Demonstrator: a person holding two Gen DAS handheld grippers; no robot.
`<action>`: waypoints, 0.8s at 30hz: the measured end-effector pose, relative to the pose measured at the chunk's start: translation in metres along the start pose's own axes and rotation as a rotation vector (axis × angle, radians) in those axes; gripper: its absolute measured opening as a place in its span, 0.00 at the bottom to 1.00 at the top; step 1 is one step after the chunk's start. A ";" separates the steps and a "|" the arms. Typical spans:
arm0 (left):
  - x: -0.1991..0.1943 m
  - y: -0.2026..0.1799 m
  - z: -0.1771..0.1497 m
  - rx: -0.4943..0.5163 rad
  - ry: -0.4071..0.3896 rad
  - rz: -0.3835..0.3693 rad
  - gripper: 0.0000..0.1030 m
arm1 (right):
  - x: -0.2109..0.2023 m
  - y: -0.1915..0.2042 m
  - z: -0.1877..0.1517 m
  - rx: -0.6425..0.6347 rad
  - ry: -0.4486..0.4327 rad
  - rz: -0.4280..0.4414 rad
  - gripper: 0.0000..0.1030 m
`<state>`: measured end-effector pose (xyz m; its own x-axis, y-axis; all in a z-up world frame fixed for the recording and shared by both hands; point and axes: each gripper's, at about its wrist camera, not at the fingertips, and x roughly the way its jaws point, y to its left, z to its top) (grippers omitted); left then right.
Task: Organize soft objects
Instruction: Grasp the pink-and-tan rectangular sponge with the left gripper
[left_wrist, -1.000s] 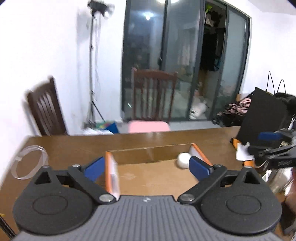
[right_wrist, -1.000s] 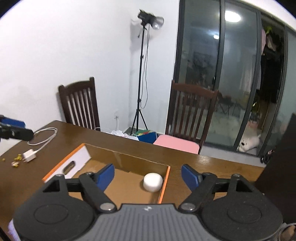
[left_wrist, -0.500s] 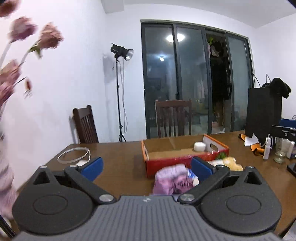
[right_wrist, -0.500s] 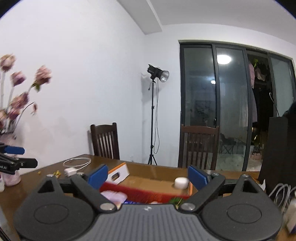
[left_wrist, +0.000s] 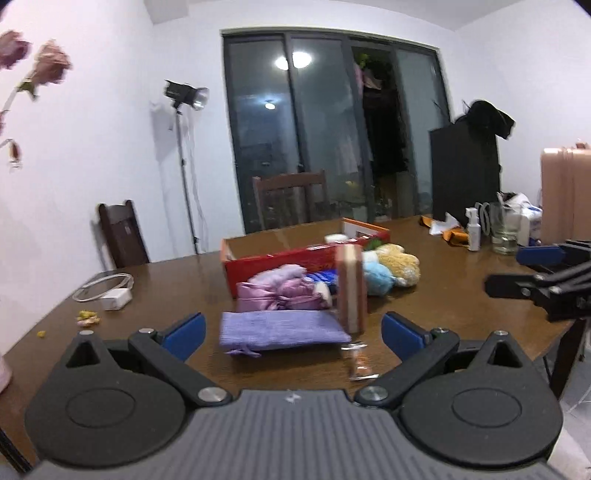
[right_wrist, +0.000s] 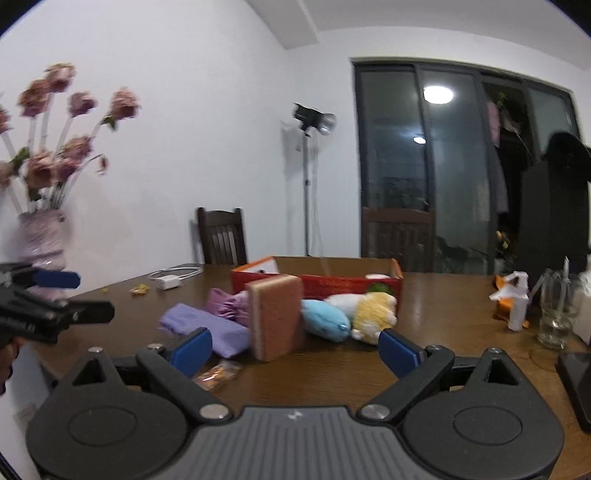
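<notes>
In the middle of the left wrist view, on the brown table (left_wrist: 443, 295), the soft things lie in a loose heap in front of a red cardboard box (left_wrist: 280, 264): a flat lilac pouch (left_wrist: 282, 328) nearest the camera, a shiny pink-purple bundle (left_wrist: 280, 295) behind it, a pink sponge block (left_wrist: 351, 288) standing upright on its edge just right of them, and a light blue plush (left_wrist: 376, 277) and a yellow plush (left_wrist: 400, 264) lying against each other to the right of the sponge, close to the box's front wall. A small white roll (left_wrist: 337, 238) sits inside the box. The left gripper (left_wrist: 291, 330) hangs low over the table's near edge with its blue pads spread wide and nothing pressed between them; the pouch shows in the gap, but untouched. The right gripper (right_wrist: 293, 345) is likewise empty, its jaws opening, with the sponge and the pouch seen beyond the gap. At the left of the frame lie a white charger and cable (left_wrist: 110, 293); at the right stand a glass (left_wrist: 504, 236) and a white spray bottle (left_wrist: 472, 232). A vase of pink flowers (right_wrist: 42, 236) stands at the far left of the right wrist view.
</notes>
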<state>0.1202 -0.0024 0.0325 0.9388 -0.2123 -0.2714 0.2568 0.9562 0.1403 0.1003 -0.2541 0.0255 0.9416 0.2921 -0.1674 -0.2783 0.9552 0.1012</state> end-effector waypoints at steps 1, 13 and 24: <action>0.006 -0.002 0.001 0.000 0.006 -0.014 1.00 | 0.003 -0.002 -0.003 0.009 0.005 -0.004 0.94; 0.134 -0.045 0.044 0.014 0.013 -0.073 0.95 | 0.050 -0.040 -0.009 0.106 0.072 -0.024 0.94; 0.130 -0.047 0.065 -0.249 0.044 -0.136 0.31 | 0.066 -0.075 -0.004 0.147 0.088 0.019 0.90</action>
<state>0.2447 -0.0883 0.0527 0.8872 -0.3384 -0.3137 0.3102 0.9407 -0.1373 0.1829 -0.3063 0.0027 0.9144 0.3196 -0.2483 -0.2594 0.9338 0.2464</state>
